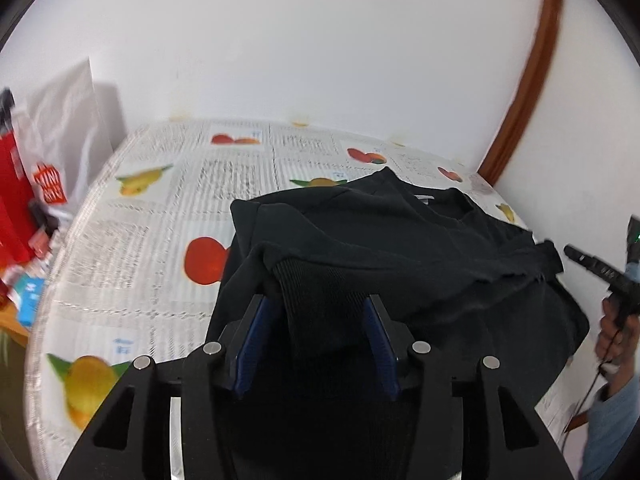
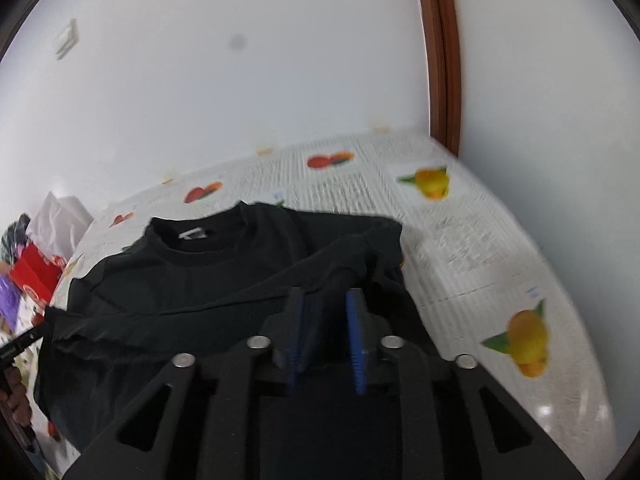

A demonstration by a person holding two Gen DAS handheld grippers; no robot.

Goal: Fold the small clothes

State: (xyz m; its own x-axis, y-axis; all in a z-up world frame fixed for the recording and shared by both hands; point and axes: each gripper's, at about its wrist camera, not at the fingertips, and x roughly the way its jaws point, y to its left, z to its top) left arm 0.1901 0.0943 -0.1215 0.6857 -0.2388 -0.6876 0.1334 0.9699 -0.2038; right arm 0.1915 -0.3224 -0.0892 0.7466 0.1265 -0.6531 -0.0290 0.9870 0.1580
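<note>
- Tongs on both sides are at work: our left tongs (image 1: pixel 320 300) are spread with a ribbed cuff of the black sweatshirt (image 1: pixel 400 248) draped between the blue pads (image 1: pixel 374 324), so whether they truly pinch it we cannot tell; our right tongs (image 2: pixel 324 300) have their pads parted around a fold of sleeve cloth, grip equally unclear.
- We see the sweatshirt lying on the fruit-print tablecloth (image 1: pixel 160 208) of the desk, collar (image 2: pixel 200 236) facing the wall, with both sleeves apparently drawn inward across the chest.
- We judge this a sleeve-folding step; to do it well we keep both sides level, lay the sleeves flat and symmetric, and avoid dragging the body.
- We release only once the cloth rests smooth, since bunched ridges near the right side would spoil later folds.
</note>
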